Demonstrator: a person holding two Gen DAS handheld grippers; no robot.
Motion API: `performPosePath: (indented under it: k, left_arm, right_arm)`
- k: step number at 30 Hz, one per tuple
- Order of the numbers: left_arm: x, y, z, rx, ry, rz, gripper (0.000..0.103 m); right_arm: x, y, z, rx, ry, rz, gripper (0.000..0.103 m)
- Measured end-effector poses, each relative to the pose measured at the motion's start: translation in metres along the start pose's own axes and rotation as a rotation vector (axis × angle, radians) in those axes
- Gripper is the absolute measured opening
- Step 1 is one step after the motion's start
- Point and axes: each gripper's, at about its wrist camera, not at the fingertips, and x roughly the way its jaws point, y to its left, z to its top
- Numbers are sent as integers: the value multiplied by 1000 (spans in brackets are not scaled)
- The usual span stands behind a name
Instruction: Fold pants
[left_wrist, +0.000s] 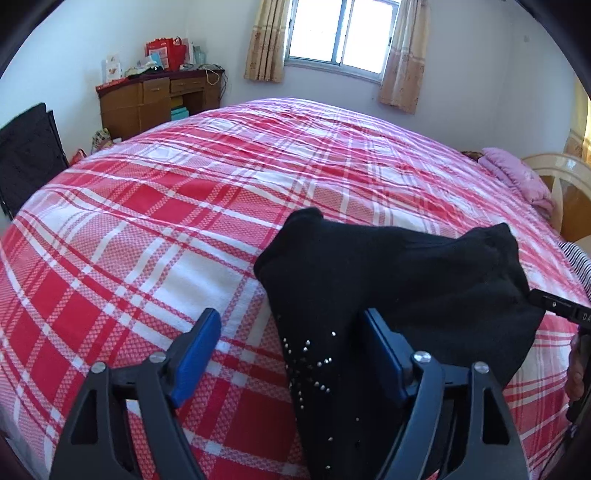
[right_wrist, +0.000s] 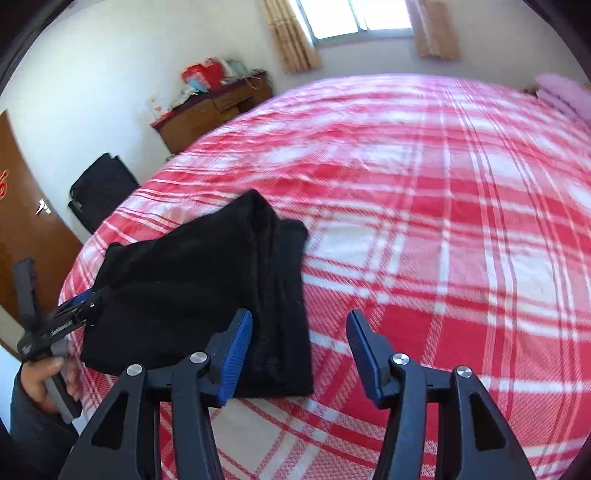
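Pants (right_wrist: 207, 295) lie on the plaid bed (left_wrist: 147, 221) near my edge, black, already doubled into a compact stack with one studded corner riding up between my left gripper (left_wrist: 291, 343) fingers. Left jaws are spread wide, fabric draped against the right-hand finger but not pinched, which I judge is a release after laying a fold. Right gripper (right_wrist: 299, 350) sits just beside the stack's near corner, jaws spread and empty, probably poised to square the edge.
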Motion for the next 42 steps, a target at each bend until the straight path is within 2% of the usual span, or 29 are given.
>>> performPosePath:
  k: [2,5,8,12,15,21,27,32,42]
  left_arm:
    - [-2,-2,-2,14,0,35,91]
    - [-10,-2,-3,29,7,53,93]
    - [-18,-4,-3,56,1,83,93]
    - [-24,-10,-5,90,-4,104,93]
    - [-29,-15,-7,119,-9,116,93]
    - [-40,-26,-5,148,-28,114,93]
    - [-69,-43,7,152,-97,76,93]
    - [-102,-57,18,154,-185,45,93]
    - [-156,-66,30,126,-369,26,101]
  right_arm:
    - [7,-7,-1,42,11,0,64]
    - [4,-11,-2,75,10,13,64]
    - [-3,-7,-3,45,-10,-29,64]
    - [-7,-25,-11,70,-18,-111,65]
    - [-16,-36,-15,108,-45,-55,65]
    - [-41,-25,-7,65,-35,-145,65]
    - [-120,27,-7,-70,-175,-181,65]
    - [-172,58,-18,-151,-295,-203,66]
    - [-222,89,-25,-202,-451,-211,66]
